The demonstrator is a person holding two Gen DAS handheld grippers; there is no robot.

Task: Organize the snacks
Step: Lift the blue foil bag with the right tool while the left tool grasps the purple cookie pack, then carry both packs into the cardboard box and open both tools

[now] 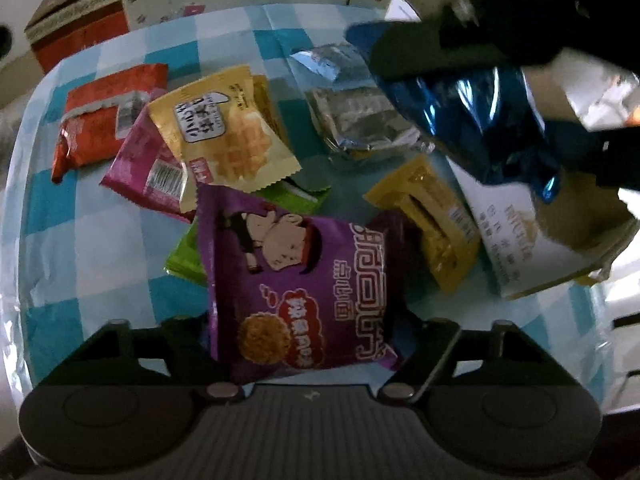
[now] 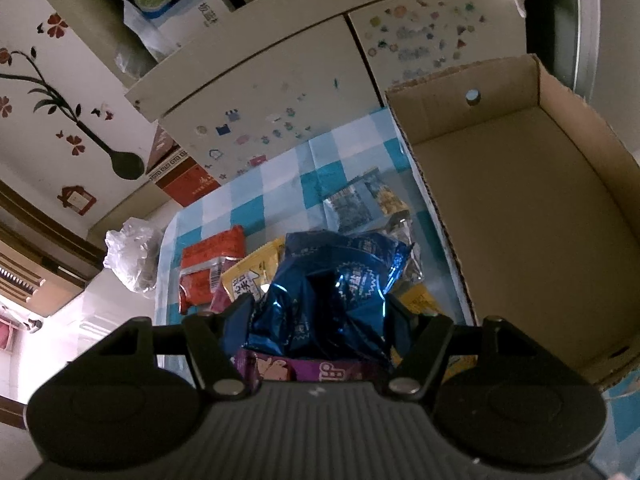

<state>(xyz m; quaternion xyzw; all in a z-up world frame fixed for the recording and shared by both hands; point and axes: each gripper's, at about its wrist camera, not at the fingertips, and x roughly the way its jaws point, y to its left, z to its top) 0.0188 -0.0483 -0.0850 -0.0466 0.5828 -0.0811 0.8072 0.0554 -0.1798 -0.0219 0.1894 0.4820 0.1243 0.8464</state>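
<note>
My right gripper (image 2: pixel 318 308) is clamped on a crinkled blue foil packet (image 2: pixel 332 292), both pads pressing into its sides, and holds it lifted above the pile of snacks on the blue-and-white checked tablecloth (image 2: pixel 280 176). To the right of it the cardboard box (image 2: pixel 532 216) stands on the table with nothing inside. My left gripper (image 1: pixel 308 332) points steeply down over the pile with a purple snack bag (image 1: pixel 296 280) between its fingers; the jaws stand fairly wide, the right finger (image 1: pixel 436 344) looks to be against the bag's edge, but I cannot tell whether both pads actually press on it. Beyond the purple bag lie a yellow waffle packet (image 1: pixel 224 128), a magenta packet (image 1: pixel 148 176) partly under it, a red packet (image 1: pixel 104 120) at the far left, a green packet (image 1: pixel 184 256) tucked under the purple one, a silver foil packet (image 1: pixel 352 120) and a mustard-yellow packet (image 1: pixel 432 220). A white packet (image 1: pixel 520 240) lies at the right of the pile, under the lifted blue one
</note>
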